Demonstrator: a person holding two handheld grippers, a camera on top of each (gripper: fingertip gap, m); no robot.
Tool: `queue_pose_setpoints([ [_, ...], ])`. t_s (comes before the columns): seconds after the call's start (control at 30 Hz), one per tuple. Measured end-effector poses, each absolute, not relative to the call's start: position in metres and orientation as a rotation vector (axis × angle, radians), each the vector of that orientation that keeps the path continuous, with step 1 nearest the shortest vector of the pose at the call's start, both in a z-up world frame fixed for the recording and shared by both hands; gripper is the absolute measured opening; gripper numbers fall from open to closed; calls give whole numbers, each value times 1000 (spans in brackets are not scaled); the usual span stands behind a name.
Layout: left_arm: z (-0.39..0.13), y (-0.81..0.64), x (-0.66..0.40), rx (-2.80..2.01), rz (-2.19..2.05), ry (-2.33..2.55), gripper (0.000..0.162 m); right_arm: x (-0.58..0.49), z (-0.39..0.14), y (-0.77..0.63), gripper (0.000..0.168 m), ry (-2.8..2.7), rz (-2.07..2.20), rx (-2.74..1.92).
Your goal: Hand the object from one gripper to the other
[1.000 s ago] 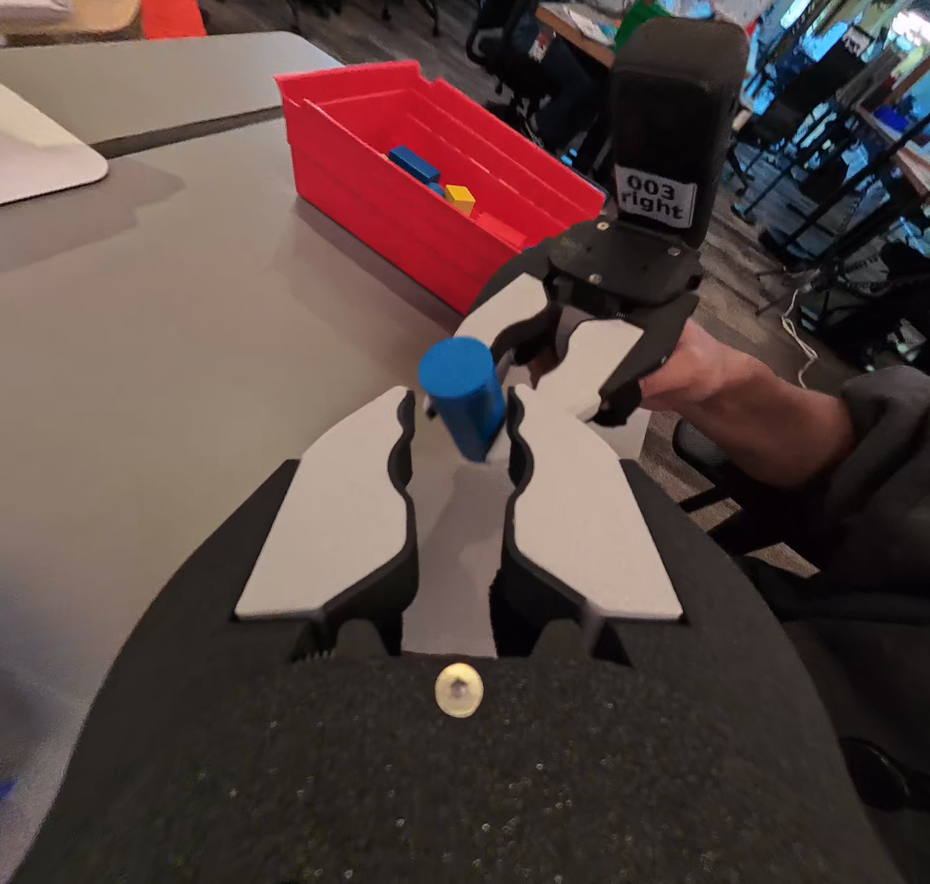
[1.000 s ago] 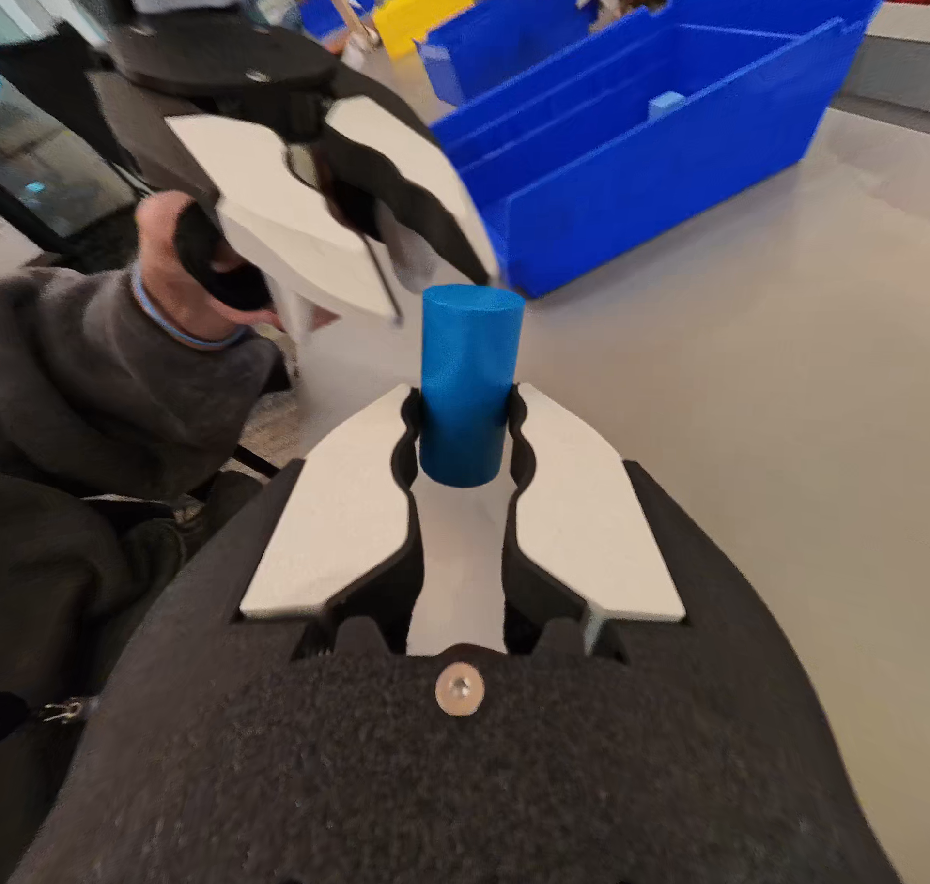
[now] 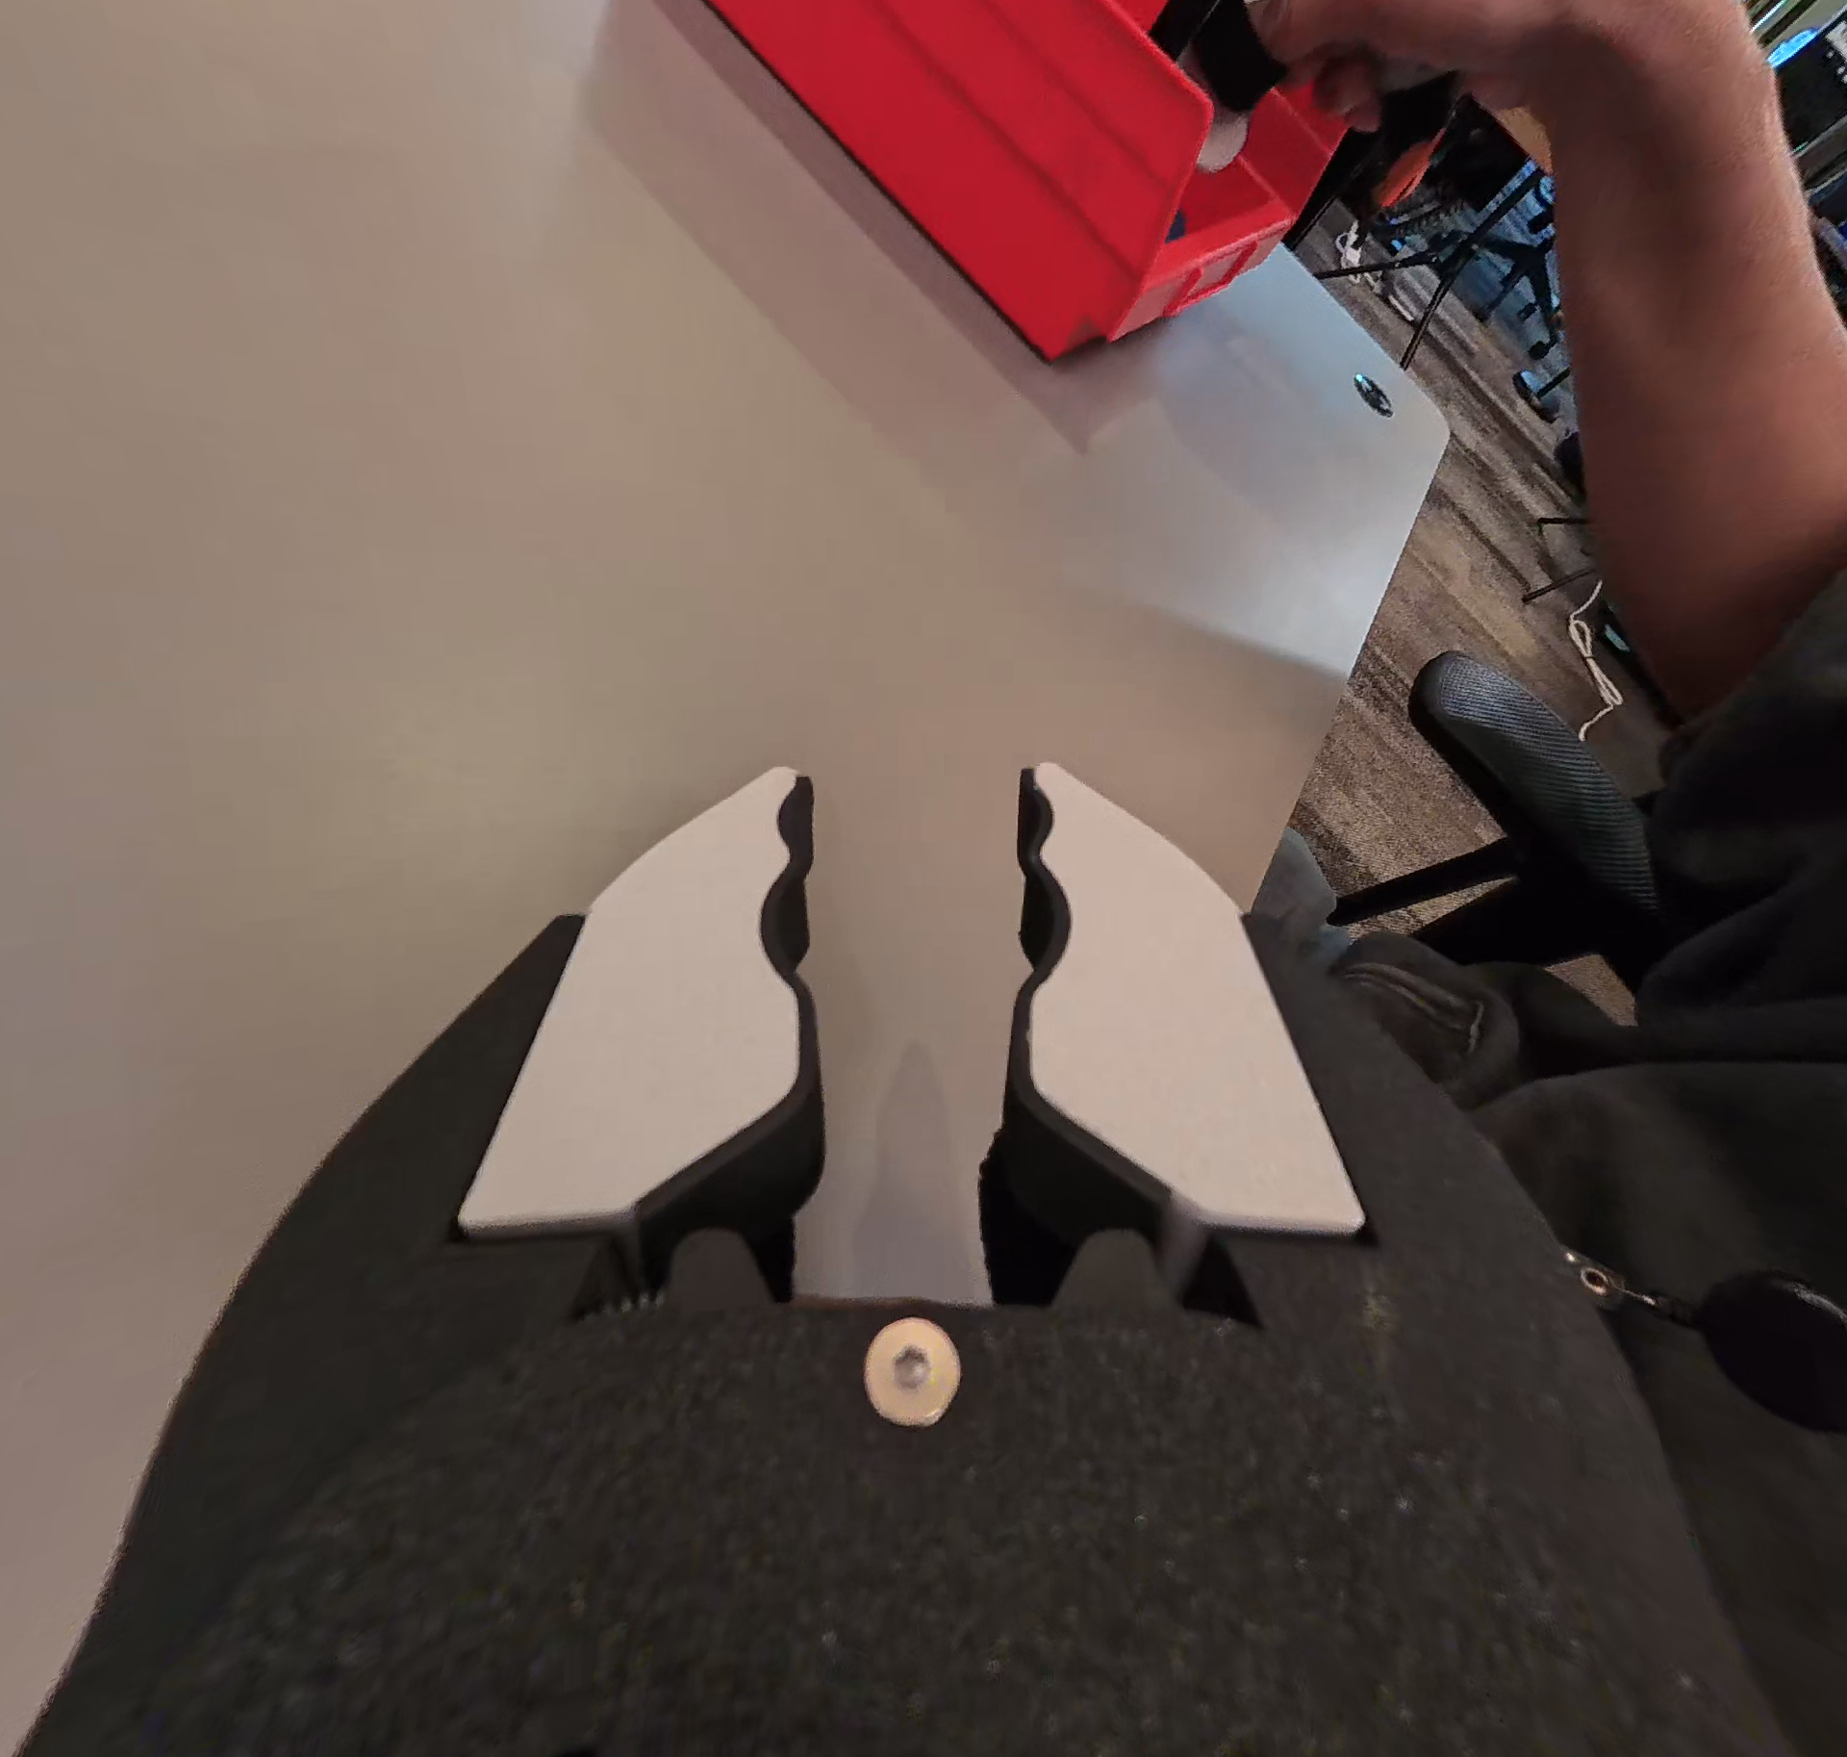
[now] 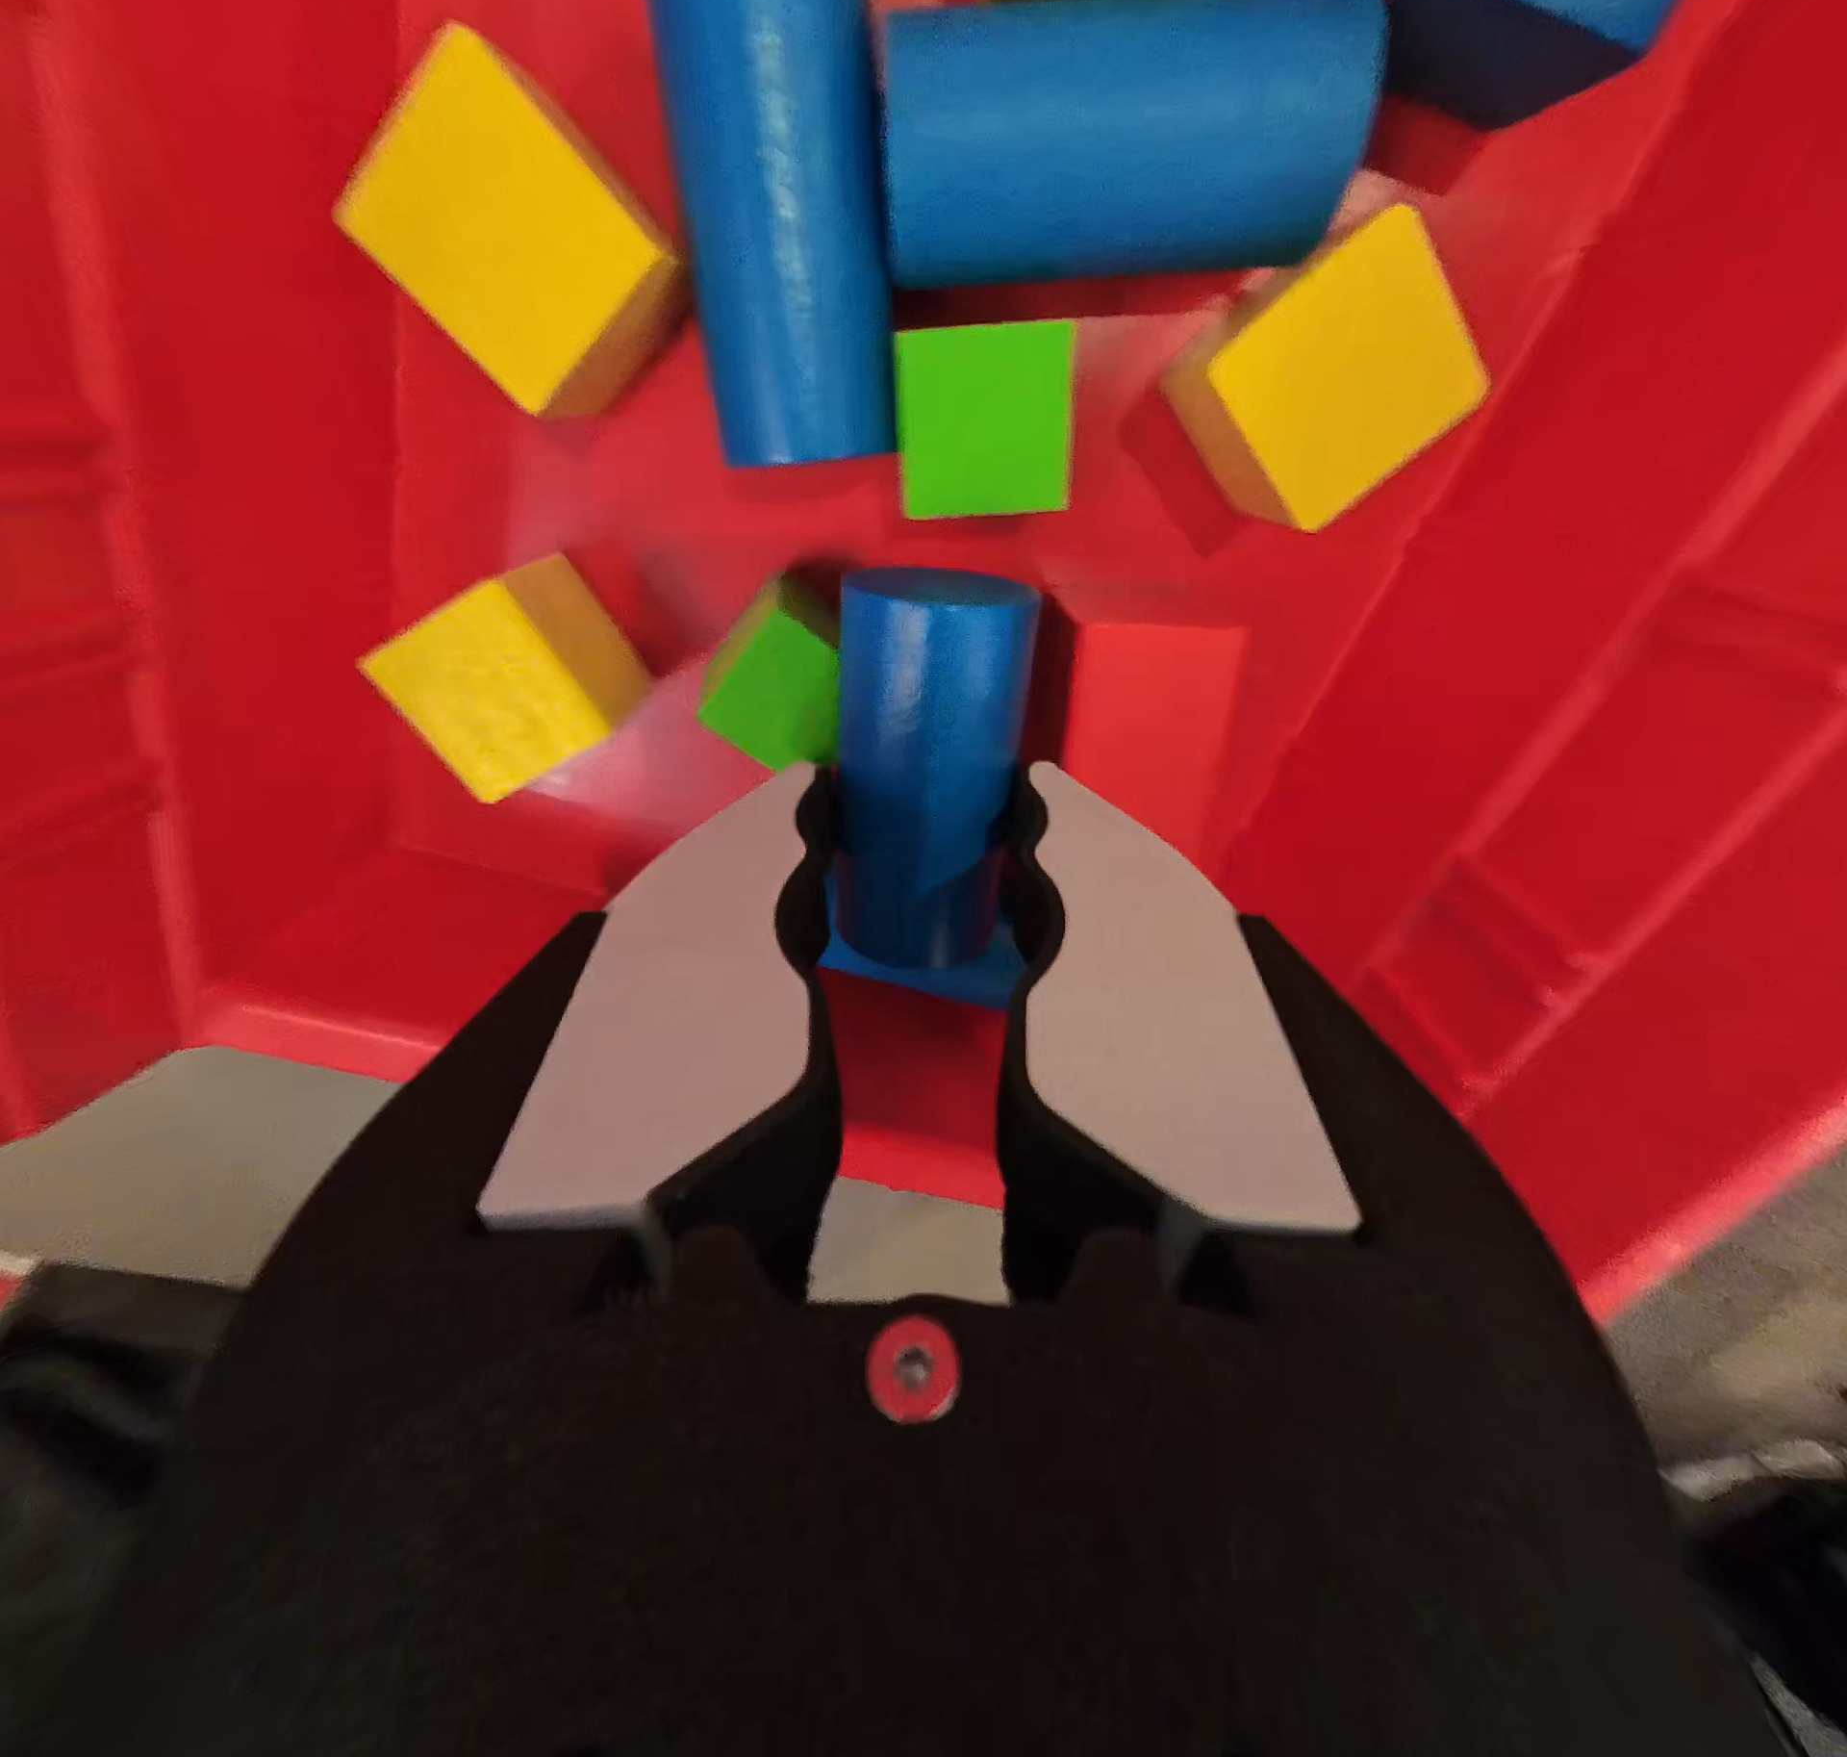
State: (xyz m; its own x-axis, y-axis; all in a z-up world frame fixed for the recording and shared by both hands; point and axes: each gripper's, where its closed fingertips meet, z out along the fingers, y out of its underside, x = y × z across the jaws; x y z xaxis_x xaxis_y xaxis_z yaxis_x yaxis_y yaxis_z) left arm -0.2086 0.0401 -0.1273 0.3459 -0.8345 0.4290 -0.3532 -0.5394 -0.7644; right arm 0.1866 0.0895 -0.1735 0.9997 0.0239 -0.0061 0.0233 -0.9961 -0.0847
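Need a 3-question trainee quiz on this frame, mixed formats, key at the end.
1. True or false: the left gripper holds the blue cylinder.
2. Which gripper grips the cylinder? A) left B) right C) both
3. Fill in: the held cylinder hangs over the inside of the ___ bin, where yellow, green and blue blocks lie.

Key:
1. False: the left gripper is open and empty over the table.
2. B
3. red
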Motion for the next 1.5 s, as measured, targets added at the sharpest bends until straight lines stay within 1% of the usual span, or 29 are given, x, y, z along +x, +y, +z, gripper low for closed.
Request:
queue_pose_setpoints([
  [0.07,-125,41,-209,-2045,-1116,1036,39,200,-176,83,33,-80,-113,-3097],
  [0.23,-125,39,-207,-2035,-1096,1068,39,199,-196,78,33,-223,-136,-3157],
  [0.43,-128,40,-209,-2034,-1059,1085,39,197,-197,83,34,-221,-85,-3125],
  [0.47,-127,40,-209,-2034,-1061,1081,39,198,-196,84,34,-213,-79,-3111],
  [0.5,-126,41,-210,-2031,-1068,1072,39,196,-192,84,39,-194,-52,-3091],
  [0.53,-125,42,-210,-2027,-1072,1063,39,195,-181,85,44,-155,-28,-3041],
  [0.7,-127,49,-216,-2023,-1029,1063,40,173,-74,90,43,-99,20,-2425],
  [0.77,-126,53,-219,-2022,-1010,1051,40,147,-48,77,44,-99,121,-2148],
  [0.8,-127,55,-221,-2027,-1000,1045,40,128,-42,67,47,-108,203,-2020],
  [0.83,-126,58,-224,-2035,-986,1031,41,110,-43,55,52,-109,273,-1914],
  [0.87,-124,62,-227,-2043,-977,1011,43,97,-50,42,54,-90,314,-1848],
  [0.97,-100,82,-246,-2039,-947,928,47,73,-82,11,52,-45,339,-1779],
  [1.03,-80,118,-274,-2041,-797,874,47,57,-93,2,46,-77,391,-1776],
  [1.1,-63,169,-309,-2110,-610,794,50,55,-101,2,47,-105,366,-1818],
  [1.17,-56,224,-344,-2247,-413,717,57,54,-106,5,47,-136,341,-1836],
  [1.27,-48,303,-371,-2368,-280,638,57,45,-107,7,47,-166,363,-1833],
  [1.37,-66,368,-381,-2525,-241,572,56,35,-110,7,47,-216,359,-1838],
  [1.5,-113,418,-386,-2754,-251,435,53,31,-115,6,47,-258,336,-1860],
])
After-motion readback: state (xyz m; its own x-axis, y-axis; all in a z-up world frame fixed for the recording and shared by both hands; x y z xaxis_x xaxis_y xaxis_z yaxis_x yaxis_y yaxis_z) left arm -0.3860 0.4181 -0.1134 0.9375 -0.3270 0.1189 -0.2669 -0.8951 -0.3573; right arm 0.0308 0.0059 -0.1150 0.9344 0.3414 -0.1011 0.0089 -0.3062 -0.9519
